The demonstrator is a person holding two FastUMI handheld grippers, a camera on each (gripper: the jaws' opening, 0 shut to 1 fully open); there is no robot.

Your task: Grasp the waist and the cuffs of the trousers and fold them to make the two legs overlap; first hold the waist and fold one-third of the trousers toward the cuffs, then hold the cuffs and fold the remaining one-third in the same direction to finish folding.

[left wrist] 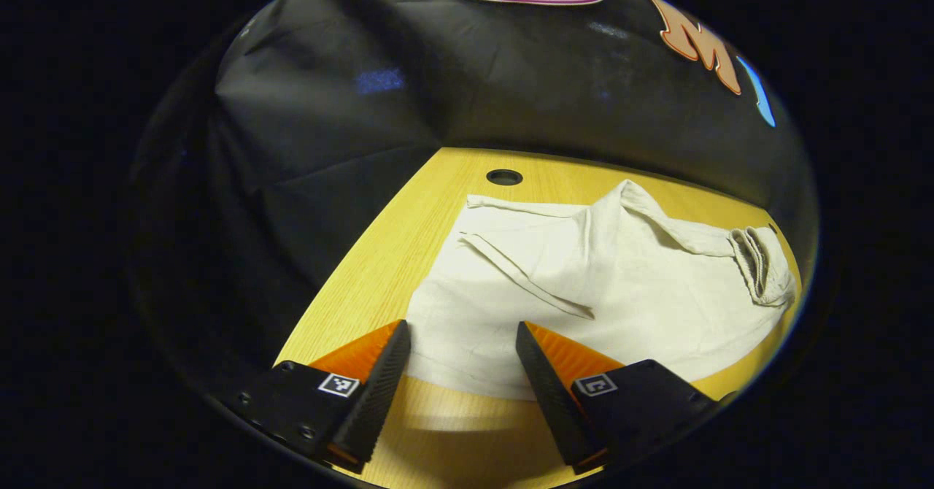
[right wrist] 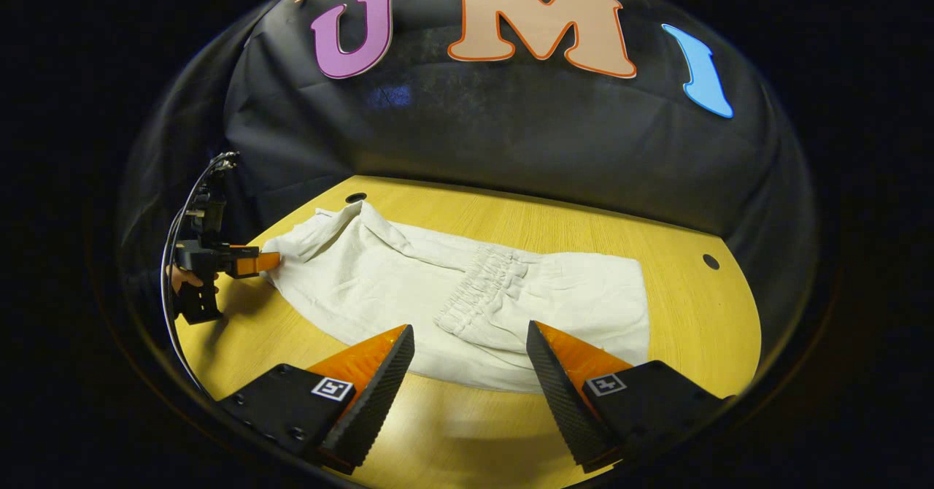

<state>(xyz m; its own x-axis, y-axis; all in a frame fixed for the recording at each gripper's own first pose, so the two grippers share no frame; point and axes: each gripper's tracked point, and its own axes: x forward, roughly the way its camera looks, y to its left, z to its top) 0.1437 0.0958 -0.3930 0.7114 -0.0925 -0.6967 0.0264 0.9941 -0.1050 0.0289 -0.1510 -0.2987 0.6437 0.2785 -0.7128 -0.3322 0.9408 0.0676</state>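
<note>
Cream trousers (left wrist: 584,285) (right wrist: 408,277) lie lengthwise on the yellow wooden table (left wrist: 408,241) (right wrist: 584,233). Their gathered elastic waist (right wrist: 481,285) (left wrist: 762,263) is folded over onto the middle of the garment. My left gripper (left wrist: 463,343) is open, and the cuff end of the cloth shows between its fingers. In the right gripper view that same left gripper (right wrist: 271,261) sits at the trousers' left end, held by a hand (right wrist: 179,277). My right gripper (right wrist: 471,343) is open just in front of the folded waist, with the cloth's near edge between its fingers.
The black cloth wall (right wrist: 511,139) closes the table's far side. Small round holes sit in the tabletop, one at the back left (right wrist: 355,198) (left wrist: 503,176) and one at the right (right wrist: 710,261). Bare table lies right of the trousers (right wrist: 693,314).
</note>
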